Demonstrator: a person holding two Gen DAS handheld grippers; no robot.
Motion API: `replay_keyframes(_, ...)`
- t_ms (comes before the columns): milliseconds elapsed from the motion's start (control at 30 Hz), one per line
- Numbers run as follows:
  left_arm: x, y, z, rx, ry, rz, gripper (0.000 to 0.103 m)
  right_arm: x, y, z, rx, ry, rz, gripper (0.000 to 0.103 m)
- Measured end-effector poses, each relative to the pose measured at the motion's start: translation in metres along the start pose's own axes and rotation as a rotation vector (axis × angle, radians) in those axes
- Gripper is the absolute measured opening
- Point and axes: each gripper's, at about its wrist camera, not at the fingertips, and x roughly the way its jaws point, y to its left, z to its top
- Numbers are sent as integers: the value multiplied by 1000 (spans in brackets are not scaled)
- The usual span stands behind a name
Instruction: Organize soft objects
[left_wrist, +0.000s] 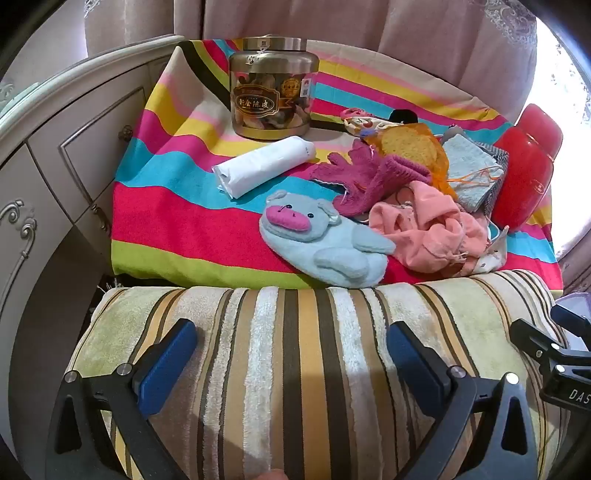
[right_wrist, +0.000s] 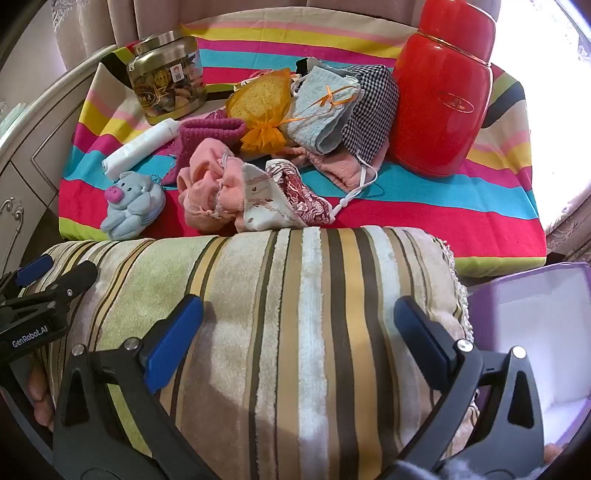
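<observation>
so both wide open, nothing held: left hand-held gripper (left_wrist: 291, 354) and right hand-held gripper (right_wrist: 299, 328) hang over the striped cushion (left_wrist: 295, 332). soft pile (right_wrist: 240, 184) lies beyond on the striped cloth (right_wrist: 443, 221). risk: mask cord (right_wrist: 354, 192) snags, dragging neighbours; red flask (right_wrist: 439, 96) stands close.

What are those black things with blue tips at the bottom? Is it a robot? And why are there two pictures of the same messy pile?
No robot. A person holds two grabbing tools, one in each hand, and each carries its own camera looking along its fingers. That gives two pictures: one from the left gripper, one from the right gripper. Both are wide open and hold nothing; they hover over a striped cushion. Beyond it, on a rainbow-striped cloth, lie soft things: a blue toy pig, a pink cloth, a purple knitted glove and a white roll. A jar and a red flask stand there too.
</observation>
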Motion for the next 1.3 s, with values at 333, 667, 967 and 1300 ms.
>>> replay_keyframes(333,-2,-7,-3,-4,-1,-1,103,0,1,1,-5,4,-6,103)
replay_keyframes(667,0,1,0,-7,2,-7,103,0,0,1,-3,4,-2,103)
replay_keyframes(967,0,2,0,-7,3,-7,103,0,0,1,-4,5,-3,103)
replay_keyframes(1300,1,2,0,-3,3,-1,103,0,0,1,-2,1,-3,103)
